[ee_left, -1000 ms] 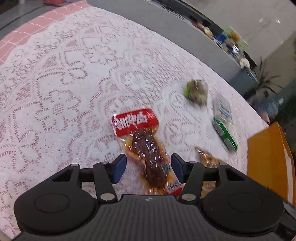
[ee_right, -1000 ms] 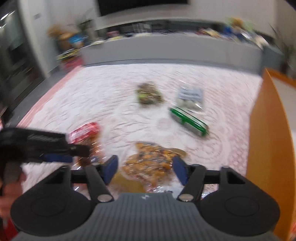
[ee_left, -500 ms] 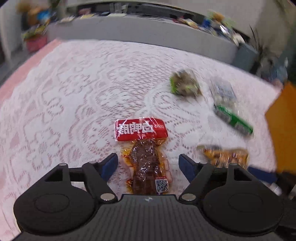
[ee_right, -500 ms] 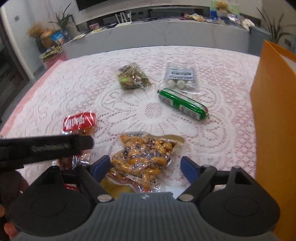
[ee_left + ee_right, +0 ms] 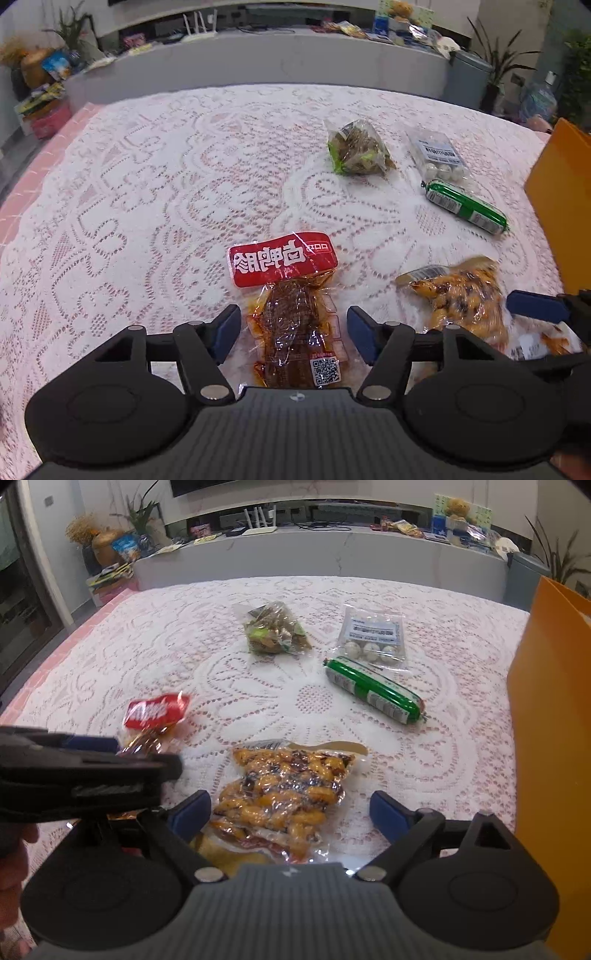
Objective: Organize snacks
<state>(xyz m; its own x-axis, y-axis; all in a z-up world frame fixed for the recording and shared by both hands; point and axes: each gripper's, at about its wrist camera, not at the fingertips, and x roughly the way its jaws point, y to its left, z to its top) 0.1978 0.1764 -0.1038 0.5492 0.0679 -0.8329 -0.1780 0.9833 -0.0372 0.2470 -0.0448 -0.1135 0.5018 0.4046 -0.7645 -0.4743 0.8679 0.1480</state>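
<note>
A vacuum pack of dark meat with a red label (image 5: 284,258) lies flat on the lace-covered table (image 5: 147,184). My left gripper (image 5: 293,328) straddles its lower half. The jaws are closing, with a gap still showing on each side of the pack. To its right lies a clear pack of yellow and brown snacks (image 5: 284,790). My right gripper (image 5: 290,812) stands over its near end. These jaws are opening and stand well apart from the pack's sides. From the right wrist view, the red-label pack (image 5: 157,710) sits partly behind the left gripper's fingers (image 5: 147,768).
Farther back lie a green sausage (image 5: 373,690), a clear pack of white balls (image 5: 373,638) and a green-brown bag (image 5: 277,631). An orange box wall (image 5: 550,701) stands along the table's right edge. A grey counter runs behind the table.
The left wrist view has rolled level and the red-label pack now sits straight between its jaws, which widened, then narrowed. The right gripper sank toward the yellow pack and its jaws spread wider.
</note>
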